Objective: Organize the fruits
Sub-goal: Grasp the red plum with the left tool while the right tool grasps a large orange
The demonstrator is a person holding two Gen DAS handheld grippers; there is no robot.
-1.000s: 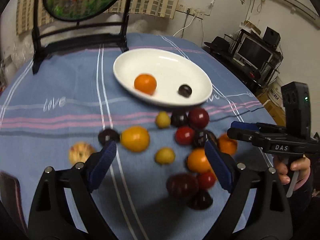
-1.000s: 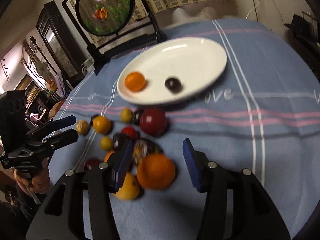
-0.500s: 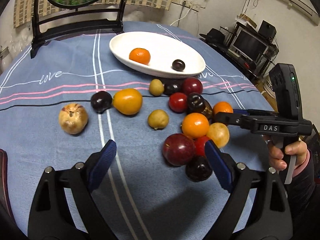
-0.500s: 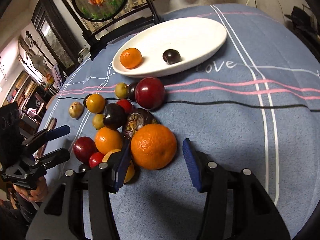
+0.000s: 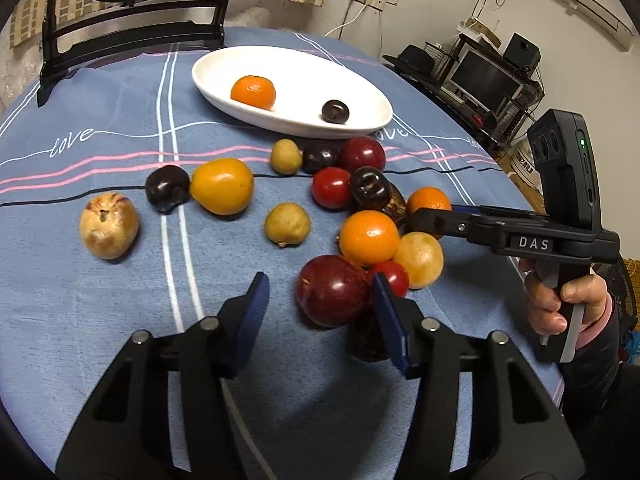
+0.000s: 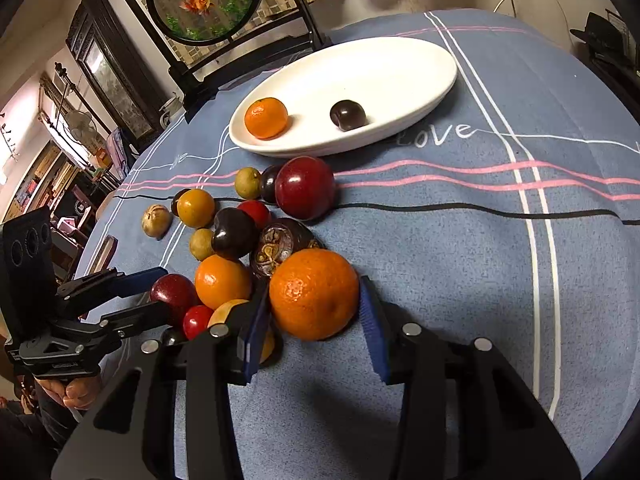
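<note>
A white oval plate (image 5: 372, 120) (image 6: 440, 80) at the far side holds one small orange (image 5: 253, 92) and one dark plum (image 5: 335, 111). Several loose fruits lie in a cluster on the blue cloth in front of it. My left gripper (image 5: 319, 280) is closing around a dark red plum (image 5: 332, 296). The right pad touches the plum and a gap remains at the left pad. My right gripper (image 6: 313, 288) is closing on a large orange (image 6: 314, 294), and both blue pads meet its sides. The orange rests on the cloth.
A black stand with a round picture (image 5: 132, 28) rises at the table's far edge. A tan fruit (image 5: 108, 226) and a yellow-orange fruit (image 5: 222, 186) lie left of the cluster. A desk with a monitor (image 5: 488, 76) stands beyond the right edge. Bare cloth lies at the right.
Both grippers sank toward the fruit cluster. The left jaws narrowed sharply around the dark red plum. The right jaws narrowed onto the large orange.
</note>
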